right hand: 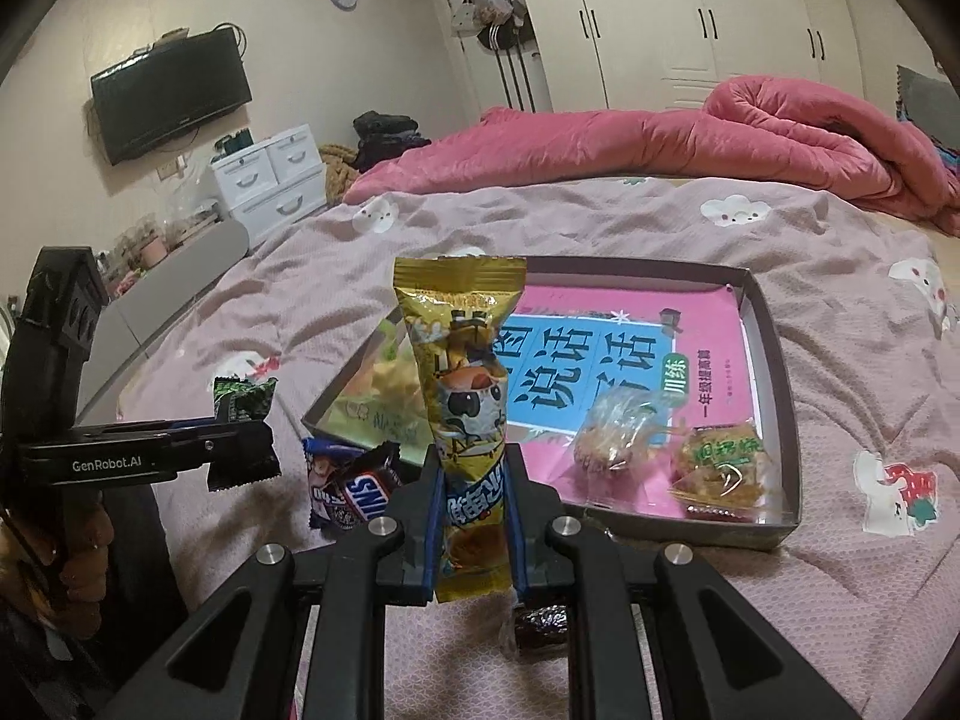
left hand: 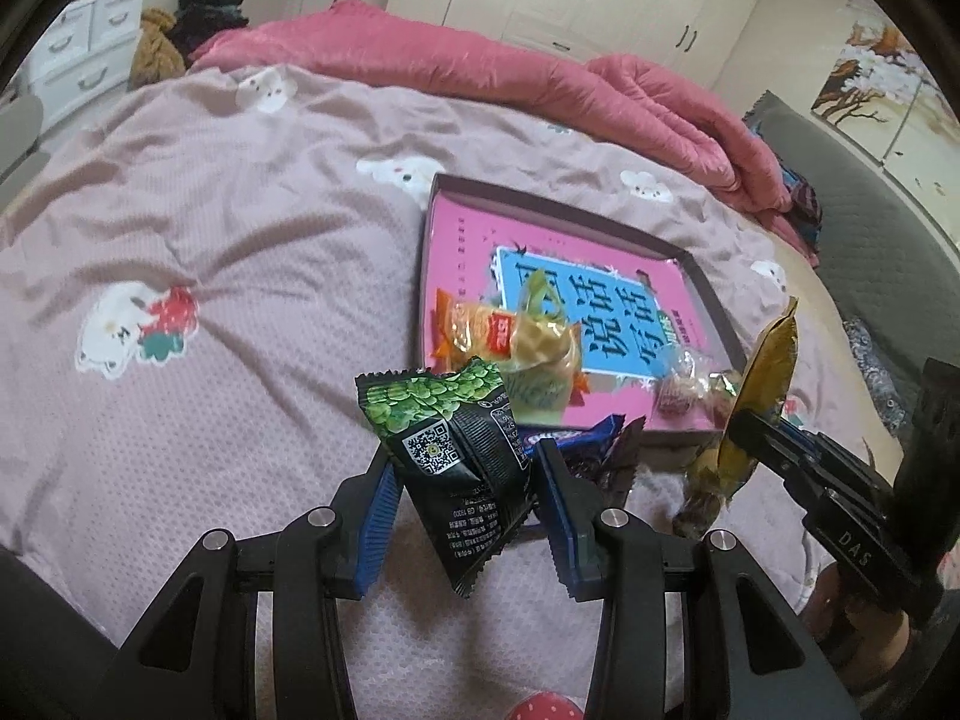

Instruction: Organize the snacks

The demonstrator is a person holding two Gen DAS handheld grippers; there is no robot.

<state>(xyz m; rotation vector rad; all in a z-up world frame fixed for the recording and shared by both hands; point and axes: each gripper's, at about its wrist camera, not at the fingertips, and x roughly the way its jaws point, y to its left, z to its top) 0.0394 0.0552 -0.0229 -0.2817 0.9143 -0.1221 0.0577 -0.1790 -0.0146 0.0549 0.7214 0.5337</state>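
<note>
I'm holding a green-and-black snack packet (left hand: 456, 450) clamped between the blue pads of the left gripper (left hand: 465, 480), lifted clear of the bed (left hand: 210, 228) just in front of the shallow box (left hand: 711, 294). The right gripper (right hand: 474, 516) is pinching a tall yellow snack packet (right hand: 465, 360) upright, its top edge standing in front of the box's near left corner in the right wrist view. Inside the box, which is lined with a pink-and-blue printed sheet (right hand: 714, 330), I'm seeing a clear-wrapped round pastry (right hand: 612, 432) and just beside it an orange-wrapped snack (right hand: 720, 462), both near the front wall, plus a pale green bag (right hand: 384, 402) at the left end (the left wrist view shows an orange packet (left hand: 480, 330) lying against it). A Snickers bar (right hand: 354, 486) is lying on the bedspread just outside the box's left corner. Behind everything a pink quilt (right hand: 690, 138) is bunched along the far side.
</note>
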